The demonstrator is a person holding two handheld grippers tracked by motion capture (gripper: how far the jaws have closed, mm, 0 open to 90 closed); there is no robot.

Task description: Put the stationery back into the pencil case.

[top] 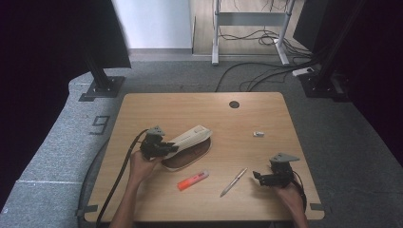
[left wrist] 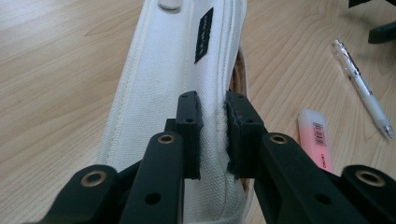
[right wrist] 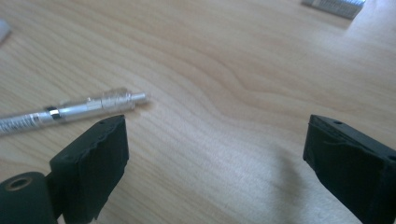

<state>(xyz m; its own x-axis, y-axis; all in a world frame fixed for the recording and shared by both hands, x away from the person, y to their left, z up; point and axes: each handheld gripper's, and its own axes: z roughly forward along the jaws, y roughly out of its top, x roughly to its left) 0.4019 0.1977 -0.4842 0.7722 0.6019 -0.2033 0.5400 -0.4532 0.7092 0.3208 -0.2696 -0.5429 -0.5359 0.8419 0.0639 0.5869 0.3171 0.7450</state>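
Cream canvas makes up the pencil case (top: pixel 190 138), which lies at the centre left of the high view on the wooden desk (top: pixel 247 118), its upper flap lifted so the brown inside shows along the lower edge. The left claw (top: pixel 167 148) pinches that flap at the case's left end; in the left gripper view its pads (left wrist: pixel 190 122) press together on a fold of the cloth beside the seam, and this grip seems meant to hold the mouth open so that things can go in. The pink highlighter (top: pixel 193 181) lies just below the case, at the lower centre of the high view, and the silver pen (top: pixel 234 181) lies to its right, slanting up to the right, both apart from the case and within easy reach. The right claw (top: pixel 256 176) hangs low over the desk at the lower right of the high view, its jaws spread wide with nothing between them; in the right gripper view the pen's tip (right wrist: pixel 135 98) lies just beyond the left jaw, so it looks lined up to take the pen next. A small grey item (top: pixel 258 134) sits farther up the desk, too small to identify
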